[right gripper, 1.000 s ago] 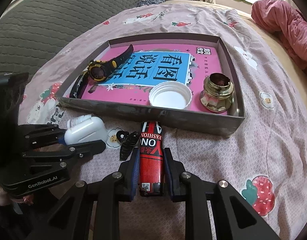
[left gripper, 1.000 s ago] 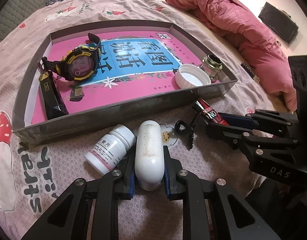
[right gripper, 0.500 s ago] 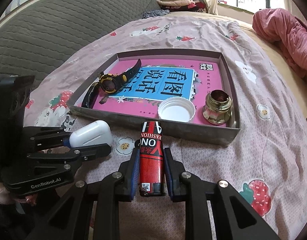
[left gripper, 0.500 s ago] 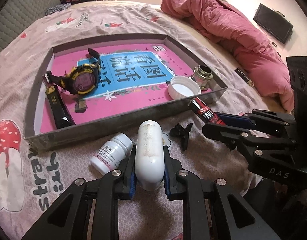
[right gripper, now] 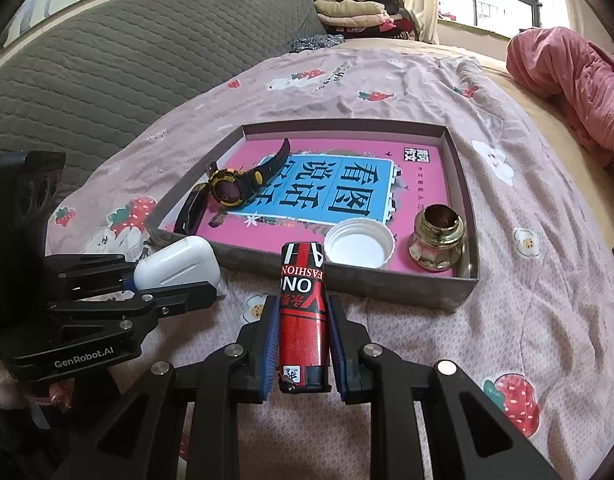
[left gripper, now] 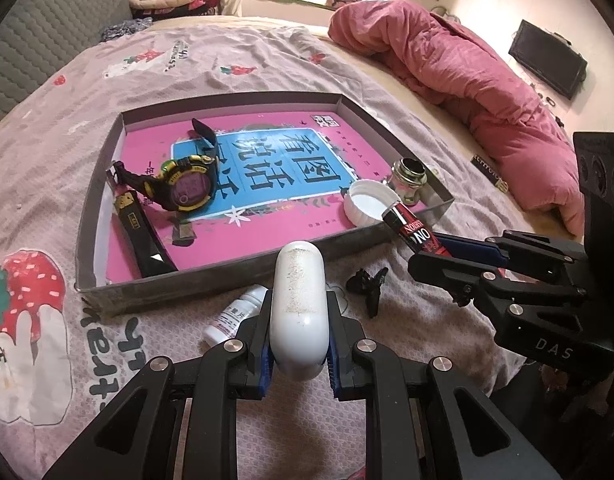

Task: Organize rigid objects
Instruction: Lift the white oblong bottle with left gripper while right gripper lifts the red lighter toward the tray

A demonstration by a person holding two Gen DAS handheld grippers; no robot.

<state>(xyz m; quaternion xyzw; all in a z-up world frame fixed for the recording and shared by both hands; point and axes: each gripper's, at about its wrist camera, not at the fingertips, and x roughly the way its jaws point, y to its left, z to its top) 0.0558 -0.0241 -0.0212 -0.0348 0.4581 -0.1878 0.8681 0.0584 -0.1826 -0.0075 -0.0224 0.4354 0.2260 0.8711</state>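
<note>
White earbud case (left gripper: 299, 304) sits clamped between the blue pads (left gripper: 264, 364) of the left gripper (left gripper: 299, 360), its rounded top pointing toward 12 o'clock and standing out well past the fingertips, so that in the left wrist view it overlaps the near wall of the grey tray (left gripper: 211, 276). The red lighter (right gripper: 303, 312) is pinched the same way by the right gripper (right gripper: 303, 350): both pads press its sides, its black base lies back between the fingers, and its printed end points toward 12 o'clock, reaching up to the tray's near wall. From the left wrist view the right gripper comes in from 3 o'clock, the lighter's tip just beside the white cap (left gripper: 371, 206). From the right wrist view the left gripper enters from 9 o'clock with the case held over the bedsheet (right gripper: 527, 320), near the tray's near left corner. Inside the tray, on a pink and blue book cover (left gripper: 275, 168), lie a black and yellow watch (left gripper: 183, 184) at the left, the white cap and a brass jar (right gripper: 439, 240) at the near right corner. On the sheet in front of the tray, a small white pill bottle (left gripper: 235, 312) lies at 10 o'clock of the left fingertips and a black hair clip (left gripper: 369, 284) at 2 o'clock.
</note>
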